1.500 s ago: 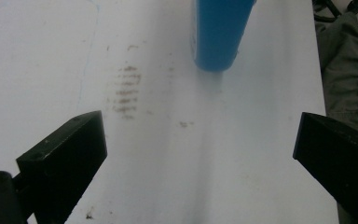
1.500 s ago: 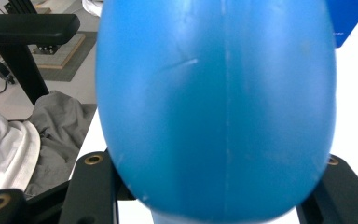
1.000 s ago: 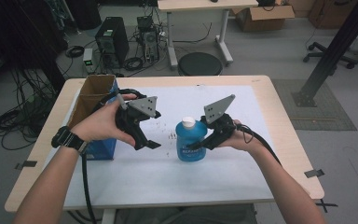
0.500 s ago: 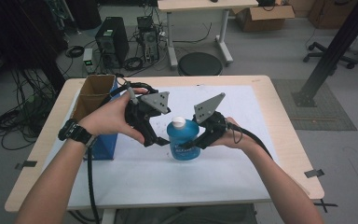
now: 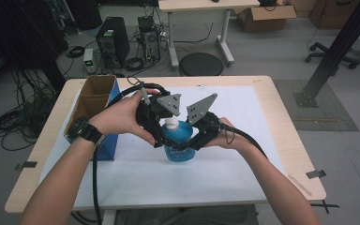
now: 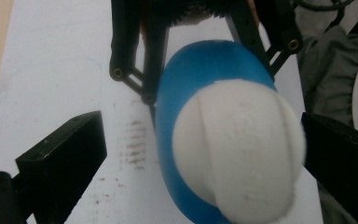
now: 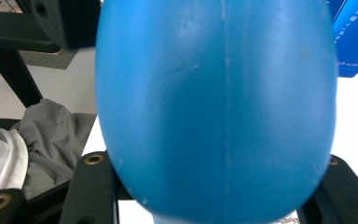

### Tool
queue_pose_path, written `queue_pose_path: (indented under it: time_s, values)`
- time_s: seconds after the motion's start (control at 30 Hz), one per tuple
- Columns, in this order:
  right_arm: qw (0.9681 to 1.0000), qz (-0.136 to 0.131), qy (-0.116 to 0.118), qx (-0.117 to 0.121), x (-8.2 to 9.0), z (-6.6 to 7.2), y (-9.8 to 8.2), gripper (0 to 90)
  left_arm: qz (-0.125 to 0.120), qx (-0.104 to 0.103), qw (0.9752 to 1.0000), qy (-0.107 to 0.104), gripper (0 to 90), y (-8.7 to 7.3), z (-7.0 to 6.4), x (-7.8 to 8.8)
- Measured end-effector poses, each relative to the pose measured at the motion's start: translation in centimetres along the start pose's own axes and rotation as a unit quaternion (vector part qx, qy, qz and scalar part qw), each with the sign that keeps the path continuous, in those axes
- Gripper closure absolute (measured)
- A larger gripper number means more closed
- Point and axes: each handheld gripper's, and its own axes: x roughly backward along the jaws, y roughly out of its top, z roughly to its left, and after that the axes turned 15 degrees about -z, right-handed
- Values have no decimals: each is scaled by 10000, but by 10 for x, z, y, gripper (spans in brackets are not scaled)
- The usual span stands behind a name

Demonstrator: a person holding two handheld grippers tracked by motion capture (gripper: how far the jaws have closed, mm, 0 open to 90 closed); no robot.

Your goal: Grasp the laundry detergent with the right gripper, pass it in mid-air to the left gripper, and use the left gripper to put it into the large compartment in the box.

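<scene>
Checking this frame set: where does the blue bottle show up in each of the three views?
High view: blue bottle stands at table centre, between both grippers.
Left gripper view: bottle seen from above, right of centre, white cap nearest the camera.
Right gripper view: bottle body spans the middle of the picture.
Shared landmark: the white table cover, visible beside the bottle in all three.

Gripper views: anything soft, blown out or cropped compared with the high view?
Left gripper view: the white cap is soft and overexposed, its ridges faint; the jaws sit apart, either side of it. Right gripper view: the blue bottle is so close its edges run out of frame, with faint sheen on its seam. High view: even light, bottle reasonably sharp.
</scene>
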Motion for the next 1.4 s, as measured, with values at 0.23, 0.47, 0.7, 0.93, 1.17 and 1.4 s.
queue_pose_path:
  time_s: [0.23, 0.47, 0.7, 0.93, 1.17, 1.4]
  values:
    - [10000, -3, 2, -5, -1, 0, 2, 438, 238, -39, 9997, 1, 73, -1, 0, -8]
    - [10000, 12, -23, 19, 0, 1, 2, 438, 295, -27, 9996, -5, 103, 1, 1, -10]
    - [10000, 60, -55, 34, 1, 0, 2, 437, 297, -19, 9996, -20, 152, 2, 1, -9]
    - [9999, 97, -80, 33, 1, 0, 1, 437, 351, -34, 9994, -64, 206, 2, 1, -10]
    - [9999, 119, -108, 61, 1, 0, 1, 436, 392, -43, 9992, -90, 256, 3, 2, -10]
    - [9998, 138, -146, 72, 1, 0, 2, 437, 452, -25, 9989, -120, 294, 4, 2, -11]
